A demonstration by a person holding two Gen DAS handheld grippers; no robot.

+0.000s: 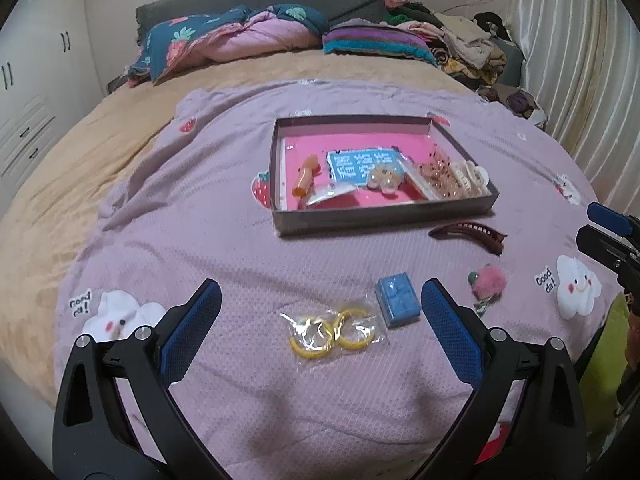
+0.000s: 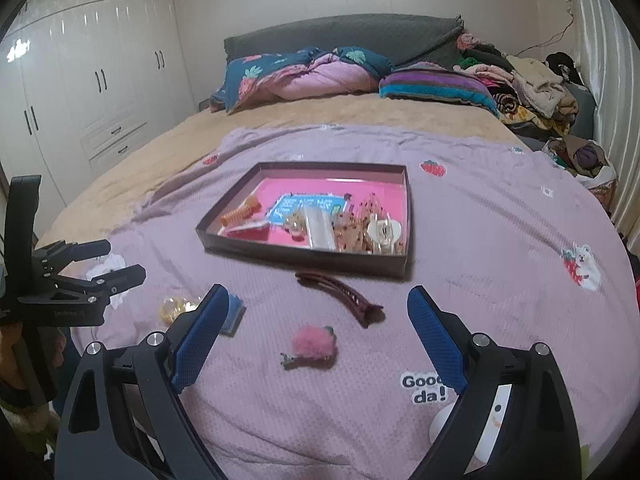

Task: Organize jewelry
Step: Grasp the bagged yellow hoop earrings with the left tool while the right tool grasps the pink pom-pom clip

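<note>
A dark box with a pink floor (image 1: 288, 216) (image 2: 304, 254) lies on the purple blanket and holds several hair clips and packets. In front of it lie a brown hair clip (image 1: 468, 234) (image 2: 340, 296), a pink fluffy clip (image 1: 486, 284) (image 2: 314, 344), a small blue box (image 1: 398, 300) (image 2: 234, 316) and a clear bag of yellow hoops (image 1: 332, 330) (image 2: 176, 308). My left gripper (image 1: 320, 312) is open and empty above the hoops bag. My right gripper (image 2: 320, 320) is open and empty above the pink clip.
The purple blanket (image 1: 240, 248) covers a bed with a tan sheet (image 1: 80, 168). Pillows and a pile of clothes (image 1: 460, 48) lie at the head. White wardrobes (image 2: 80, 80) stand at the left, a curtain (image 1: 580, 80) at the right.
</note>
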